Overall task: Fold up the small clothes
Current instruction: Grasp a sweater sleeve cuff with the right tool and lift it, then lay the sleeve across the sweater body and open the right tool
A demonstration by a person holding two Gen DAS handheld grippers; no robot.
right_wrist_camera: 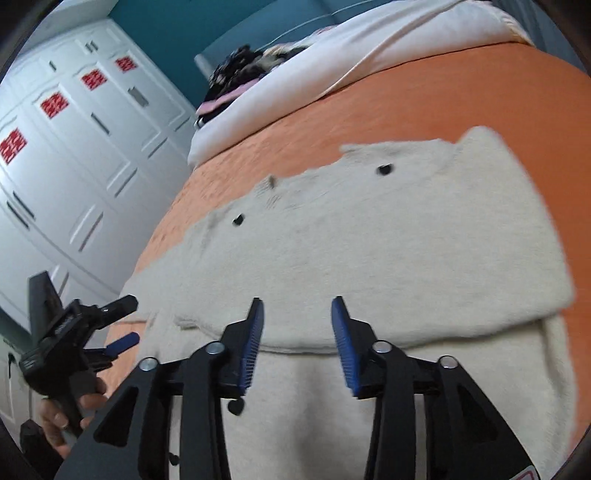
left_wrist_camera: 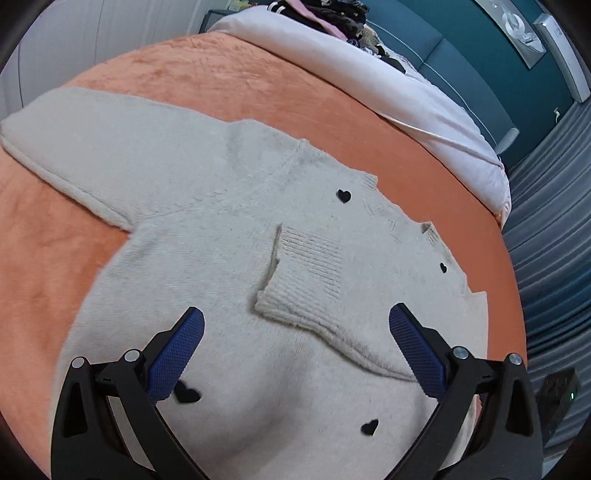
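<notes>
A cream fuzzy sweater (left_wrist_camera: 207,236) with small black hearts lies flat on an orange blanket (left_wrist_camera: 207,88). One sleeve is folded across the body, its ribbed cuff (left_wrist_camera: 303,280) resting on the chest. The other sleeve (left_wrist_camera: 74,147) stretches out to the far left. My left gripper (left_wrist_camera: 295,321) is open and empty, just above the sweater near the cuff. In the right wrist view the sweater (right_wrist_camera: 388,236) fills the middle. My right gripper (right_wrist_camera: 297,310) is open and empty over the folded sleeve's edge. The left gripper (right_wrist_camera: 122,317) shows at the left, held by a hand.
A white duvet (left_wrist_camera: 369,74) and a pile of dark clothes (left_wrist_camera: 332,14) lie at the far end of the bed. White wardrobe doors (right_wrist_camera: 74,147) stand beside the bed. A teal wall (left_wrist_camera: 461,55) is behind. The blanket's edge drops off at the right (left_wrist_camera: 517,295).
</notes>
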